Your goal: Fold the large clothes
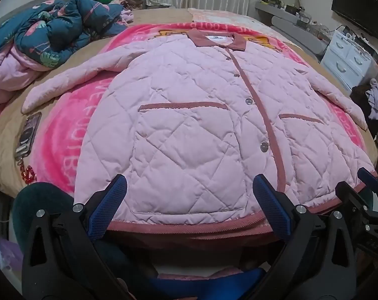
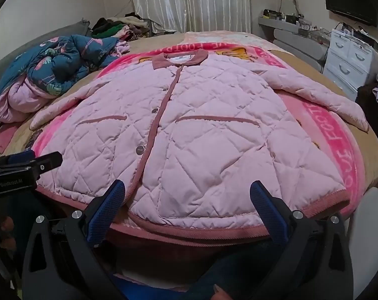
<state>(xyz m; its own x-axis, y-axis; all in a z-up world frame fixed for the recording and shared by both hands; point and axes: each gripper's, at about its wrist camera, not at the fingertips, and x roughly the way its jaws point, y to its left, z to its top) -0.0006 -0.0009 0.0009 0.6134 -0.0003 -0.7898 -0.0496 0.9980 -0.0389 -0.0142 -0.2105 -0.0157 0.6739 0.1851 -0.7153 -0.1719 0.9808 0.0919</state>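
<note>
A pink quilted jacket (image 1: 189,115) lies flat and buttoned on a pink blanket (image 1: 71,130) on the bed, collar at the far end, both sleeves spread out to the sides. It also shows in the right wrist view (image 2: 204,135). My left gripper (image 1: 189,195) is open and empty, hovering over the jacket's near hem, left of the button placket. My right gripper (image 2: 187,200) is open and empty over the hem's right half. The right gripper's body shows at the left wrist view's right edge (image 1: 364,195).
A crumpled blue floral duvet (image 1: 51,30) lies at the bed's far left. A phone with a red chain (image 1: 29,132) lies left of the jacket. White drawers (image 1: 349,60) and a cluttered shelf stand to the right. A clothes pile (image 2: 119,28) sits by the curtain.
</note>
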